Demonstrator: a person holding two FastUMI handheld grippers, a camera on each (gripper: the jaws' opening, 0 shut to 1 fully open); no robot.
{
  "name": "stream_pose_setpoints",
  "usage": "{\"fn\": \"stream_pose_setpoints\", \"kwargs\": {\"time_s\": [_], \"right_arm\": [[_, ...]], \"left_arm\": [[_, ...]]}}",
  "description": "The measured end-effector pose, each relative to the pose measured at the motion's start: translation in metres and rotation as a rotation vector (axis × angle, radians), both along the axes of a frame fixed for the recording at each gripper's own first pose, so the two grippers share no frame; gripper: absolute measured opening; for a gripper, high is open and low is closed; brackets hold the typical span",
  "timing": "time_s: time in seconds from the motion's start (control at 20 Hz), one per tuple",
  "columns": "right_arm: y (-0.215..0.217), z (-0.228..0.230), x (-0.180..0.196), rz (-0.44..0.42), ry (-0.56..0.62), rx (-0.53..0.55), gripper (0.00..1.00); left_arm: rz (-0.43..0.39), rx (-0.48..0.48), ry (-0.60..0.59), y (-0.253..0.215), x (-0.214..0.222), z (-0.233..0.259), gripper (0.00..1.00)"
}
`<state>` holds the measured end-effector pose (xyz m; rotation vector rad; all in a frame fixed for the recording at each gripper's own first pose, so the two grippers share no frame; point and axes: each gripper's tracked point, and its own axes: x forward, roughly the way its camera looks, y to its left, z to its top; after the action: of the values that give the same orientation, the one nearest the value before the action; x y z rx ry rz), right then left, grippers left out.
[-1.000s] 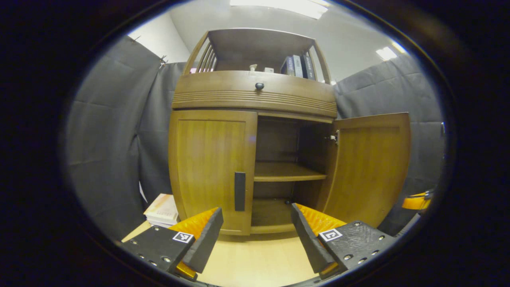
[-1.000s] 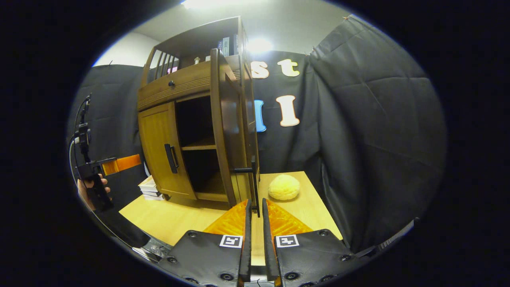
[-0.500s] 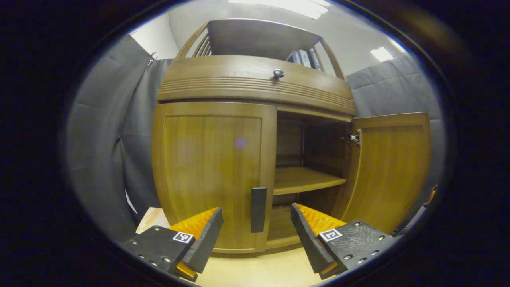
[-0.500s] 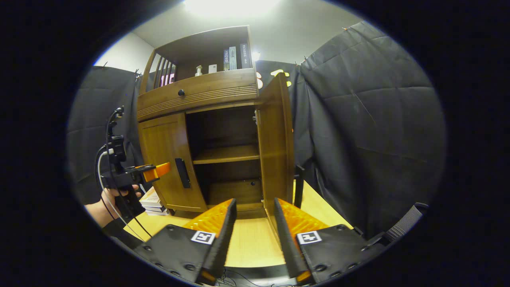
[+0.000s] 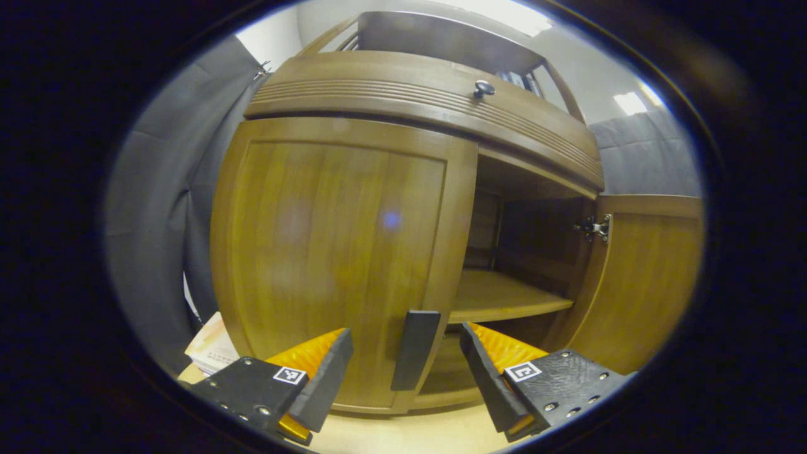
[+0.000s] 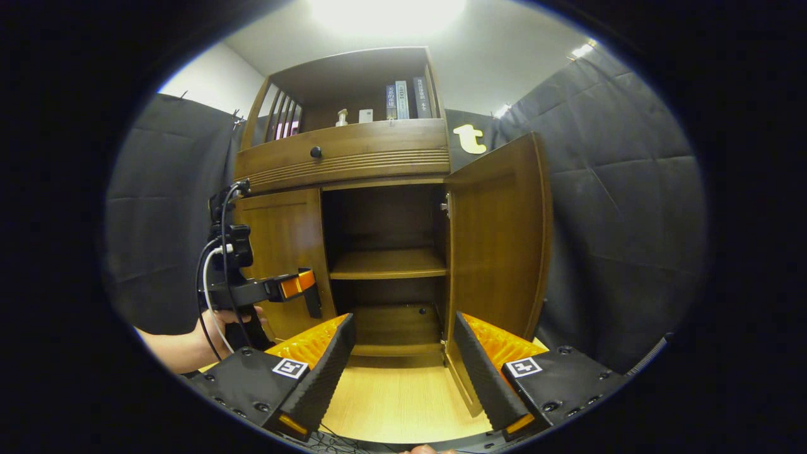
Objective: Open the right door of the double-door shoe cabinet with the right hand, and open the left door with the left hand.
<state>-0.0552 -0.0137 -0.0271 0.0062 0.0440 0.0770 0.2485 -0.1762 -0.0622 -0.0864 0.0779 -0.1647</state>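
Observation:
The wooden shoe cabinet [image 6: 353, 154] faces me. Its right door [image 6: 498, 246] stands swung wide, showing an inner shelf [image 6: 388, 263]. Its left door [image 5: 334, 246] is shut. In the left gripper view my left gripper [image 5: 405, 333] is open, and the left door's dark upright handle [image 5: 413, 350] stands between its fingertips; the fingers do not press on it. The right gripper view shows that same left gripper [image 6: 296, 287], held by a hand [image 6: 217, 321], up against the left door handle [image 6: 312, 304]. My right gripper [image 6: 403, 321] is open and holds nothing, low in front of the open compartment.
A round drawer knob [image 5: 483, 88] sits above the doors. Books [image 6: 403, 99] and small items stand on the top shelf. A stack of books [image 5: 211, 343] lies left of the cabinet on the light wooden tabletop [image 6: 397, 403]. Black cloth hangs on both sides.
My right gripper let go of the right door's handle, opened and swung round to face the cabinet. My left gripper moved in close until the left door's handle came between its fingers.

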Motion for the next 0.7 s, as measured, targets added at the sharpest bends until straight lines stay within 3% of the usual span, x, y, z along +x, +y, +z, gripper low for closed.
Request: {"fn": "stream_pose_setpoints", "kwargs": {"time_s": [0.1, 0.15, 0.3, 0.35, 0.45, 0.5, 0.6, 0.7], "right_arm": [[0.005, -0.001, 0.015, 0.027, -0.003, 0.002, 0.94], [0.007, -0.003, 0.022, 0.04, 0.0, 0.003, 0.98], [0.015, -0.006, 0.042, 0.083, 0.009, 0.002, 0.94], [0.016, -0.008, 0.047, 0.095, 0.01, 0.001, 0.94], [0.018, -0.01, 0.057, 0.113, 0.015, -0.002, 0.98], [0.02, -0.012, 0.062, 0.125, 0.017, 0.002, 0.94], [0.022, -0.013, 0.07, 0.137, 0.019, 0.01, 0.98], [0.023, -0.015, 0.076, 0.145, 0.023, 0.014, 0.98]], "left_arm": [[0.015, 0.029, -0.001, -0.005, 0.012, -0.007, 1.0], [0.025, 0.045, 0.0, -0.007, 0.018, -0.011, 0.94], [0.057, 0.067, 0.024, -0.008, 0.027, -0.024, 0.77], [0.079, 0.073, 0.032, -0.006, 0.025, -0.028, 0.77], [0.065, 0.061, 0.053, -0.015, 0.027, -0.036, 0.59], [0.079, 0.076, 0.058, -0.015, 0.029, -0.039, 0.5], [0.093, 0.122, 0.028, -0.016, 0.031, -0.037, 0.31], [0.094, 0.134, 0.018, -0.016, 0.032, -0.037, 0.31]]}}
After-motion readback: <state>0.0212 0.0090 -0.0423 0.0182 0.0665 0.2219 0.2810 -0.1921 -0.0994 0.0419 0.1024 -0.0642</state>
